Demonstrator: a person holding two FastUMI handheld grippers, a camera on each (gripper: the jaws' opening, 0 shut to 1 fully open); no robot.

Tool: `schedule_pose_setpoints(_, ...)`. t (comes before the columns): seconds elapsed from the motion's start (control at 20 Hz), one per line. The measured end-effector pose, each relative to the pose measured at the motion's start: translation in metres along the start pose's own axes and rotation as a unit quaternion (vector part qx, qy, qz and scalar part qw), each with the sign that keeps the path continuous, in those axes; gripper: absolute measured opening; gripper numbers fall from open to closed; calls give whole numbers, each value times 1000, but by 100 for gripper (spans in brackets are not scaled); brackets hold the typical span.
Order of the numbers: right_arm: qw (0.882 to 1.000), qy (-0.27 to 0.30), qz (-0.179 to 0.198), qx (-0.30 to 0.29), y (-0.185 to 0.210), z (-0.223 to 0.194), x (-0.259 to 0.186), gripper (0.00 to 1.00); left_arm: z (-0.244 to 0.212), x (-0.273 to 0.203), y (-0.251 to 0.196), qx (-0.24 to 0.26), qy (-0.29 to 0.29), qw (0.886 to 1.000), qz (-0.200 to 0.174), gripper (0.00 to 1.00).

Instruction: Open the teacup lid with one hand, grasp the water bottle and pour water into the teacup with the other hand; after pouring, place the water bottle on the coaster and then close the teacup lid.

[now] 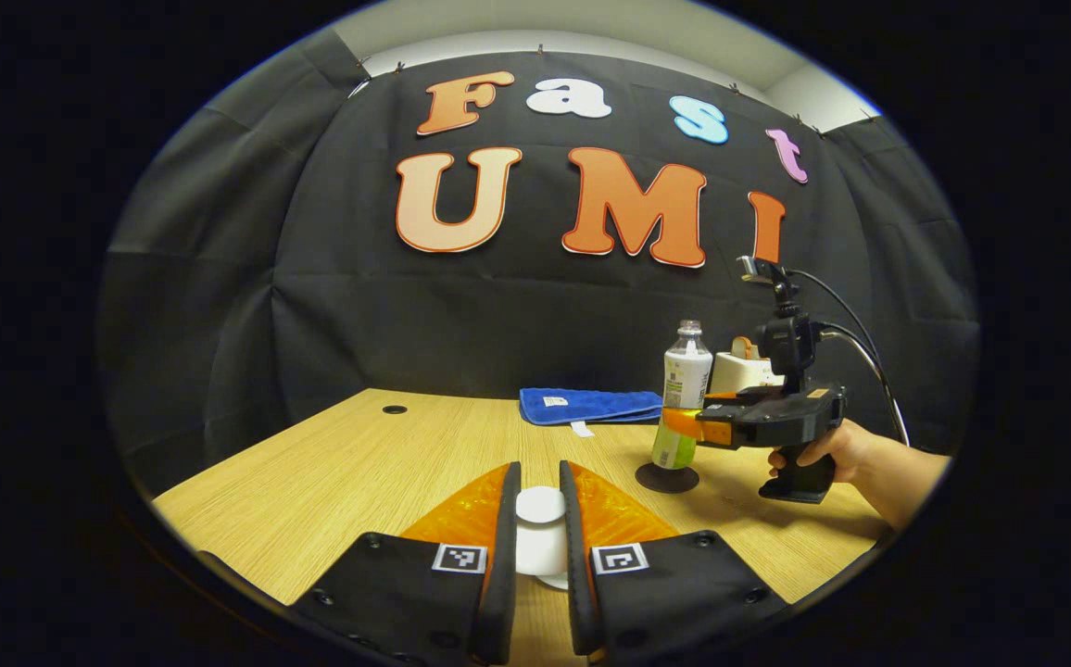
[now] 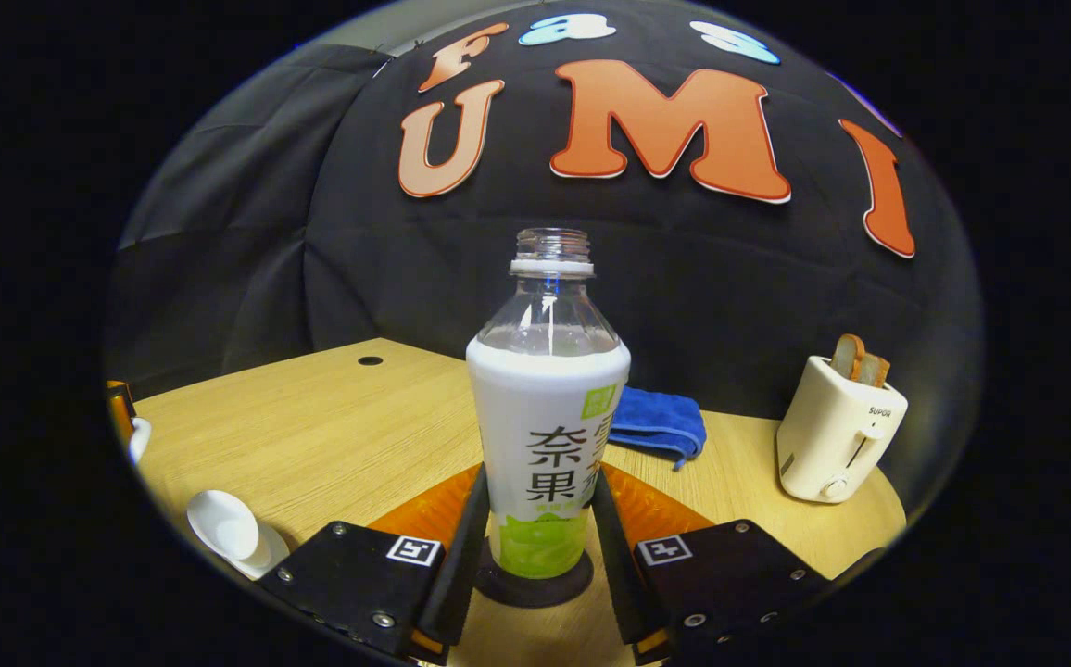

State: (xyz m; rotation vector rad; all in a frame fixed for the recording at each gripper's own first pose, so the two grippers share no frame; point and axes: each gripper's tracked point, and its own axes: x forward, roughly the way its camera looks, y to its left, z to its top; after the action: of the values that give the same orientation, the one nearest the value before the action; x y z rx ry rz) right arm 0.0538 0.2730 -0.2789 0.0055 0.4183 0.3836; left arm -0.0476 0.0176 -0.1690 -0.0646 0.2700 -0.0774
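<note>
The wooden worktop [image 1: 332,472] carries everything, and the water bottle [image 2: 547,435] serves as the landmark. The bottle stands upright, uncapped, on the dark round coaster [image 2: 535,585]. The right hand-held gripper [image 2: 535,533] has a finger along each side of the bottle's lower body; whether both press on it cannot be told. In the left gripper view a hand [image 1: 832,449] holds that gripper's grip. Beyond the bottle lies a folded blue towel [image 2: 661,421], and to its right in the right gripper view stands a cream toaster [image 2: 837,435] with bread in its slot. The left hand-held gripper [image 1: 540,519] is clenched on the white teacup lid [image 1: 540,505], well apart from the bottle. The white teacup [image 2: 230,533] sits near the worktop's edge.
</note>
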Motion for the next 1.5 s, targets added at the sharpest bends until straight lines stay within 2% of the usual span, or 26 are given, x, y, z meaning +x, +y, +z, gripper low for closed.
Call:
schedule_pose_setpoints(0.25, 1000, 22, -4, 13, -3, -20, 13, 63, -7, 6, -5, -7, 11, 1000, -5, 27)
schedule_pose_setpoints(0.4, 1000, 15, -11, 14, -5, -22, 12, 63, -12, 10, -9, -12, 19, 1000, -9, 28)
schedule_pose_setpoints(0.5, 1000, 24, -9, 12, -6, -29, 13, 68, -15, 12, -12, -17, 24, 999, -13, 28)
schedule_pose_setpoints(0.55, 999, 29, -5, 17, -5, -33, 13, 67, -16, 15, -13, -18, 25, 999, -13, 28)
schedule_pose_setpoints(0.6, 999, 29, -1, 22, -3, -32, 12, 79, -17, 17, -15, -19, 26, 999, -15, 28)
schedule_pose_setpoints(0.7, 1000, 20, -2, 17, -3, -26, 7, 89, -22, 23, -19, -18, 28, 999, -18, 28)
schedule_pose_setpoints(0.75, 1000, 16, -5, 10, -5, -24, 3, 90, -23, 26, -21, -15, 28, 999, -21, 25)
schedule_pose_setpoints(0.9, 1000, 3, -7, 1, -10, -17, -12, 96, -34, 36, -28, -10, 36, 999, -30, 28)
schedule_pose_setpoints(1.2, 1000, -27, -10, -5, -17, -5, -51, 96, -54, 48, -41, 21, 53, 998, -36, 28)
schedule_pose_setpoints(1.5, 999, -51, -18, -2, -28, 4, -78, 96, -69, 53, -40, 40, 71, 996, -23, 28)
